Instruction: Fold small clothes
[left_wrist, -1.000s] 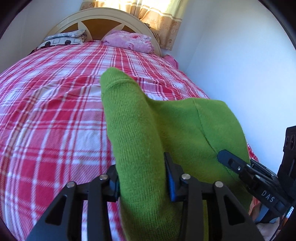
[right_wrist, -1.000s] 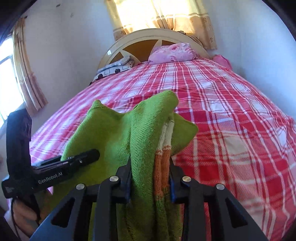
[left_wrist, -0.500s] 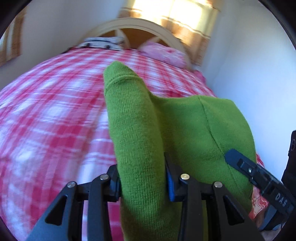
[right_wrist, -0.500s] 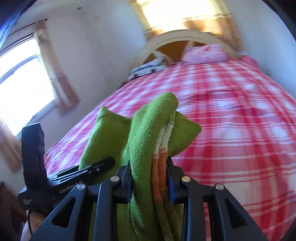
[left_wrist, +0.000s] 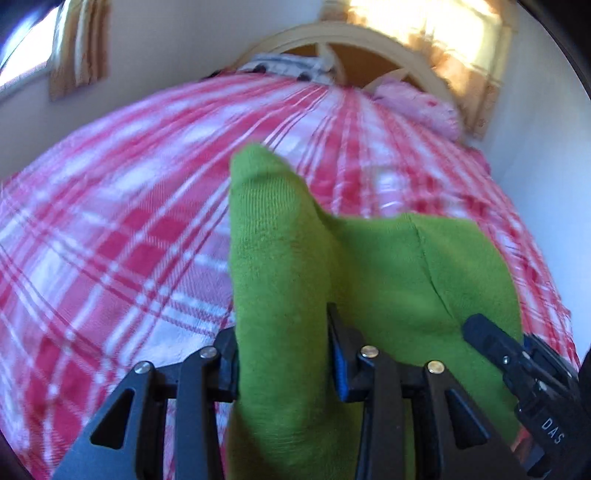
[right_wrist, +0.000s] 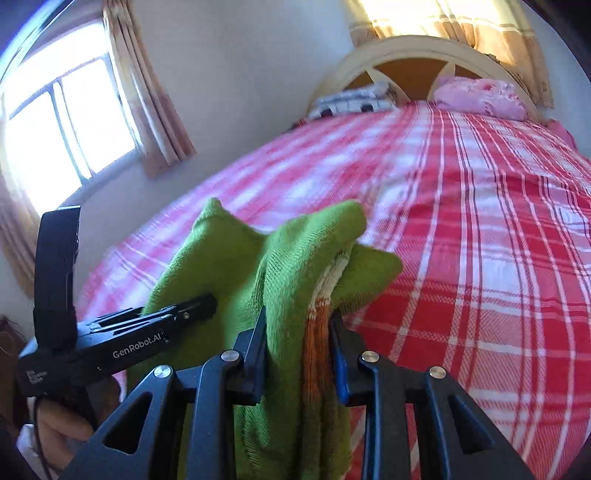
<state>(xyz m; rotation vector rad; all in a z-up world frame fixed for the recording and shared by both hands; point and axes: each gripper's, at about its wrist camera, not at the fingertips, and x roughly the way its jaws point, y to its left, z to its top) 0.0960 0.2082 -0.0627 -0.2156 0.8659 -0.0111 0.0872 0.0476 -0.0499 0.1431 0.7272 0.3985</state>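
Left wrist view: the left hand-held gripper (left_wrist: 282, 363) has its jaws clamped on a thick bunched fold of a bright green knitted garment (left_wrist: 373, 269), which rises between the black fingers and spreads to the right, raised over a bed with a red-and-white checked cover (left_wrist: 110, 229). At the lower right the right hand-held gripper (left_wrist: 517, 362) touches the same cloth; whether it grips cannot be told from this angle. A cream arched headboard (left_wrist: 369, 40) and a pink pillow (left_wrist: 417, 105) lie at the far end, blurred. Right wrist view: the right hand-held gripper (right_wrist: 299, 354) is closed on a gathered edge of the green knitted garment (right_wrist: 236, 266), where an orange-and-cream striped band (right_wrist: 317, 321) shows. The left hand-held gripper (right_wrist: 177, 312) enters from the left, with fingers of the hand (right_wrist: 62, 428) holding it below. A sunlit window (right_wrist: 62, 129) with beige curtains (right_wrist: 147, 103) stands on the left wall.
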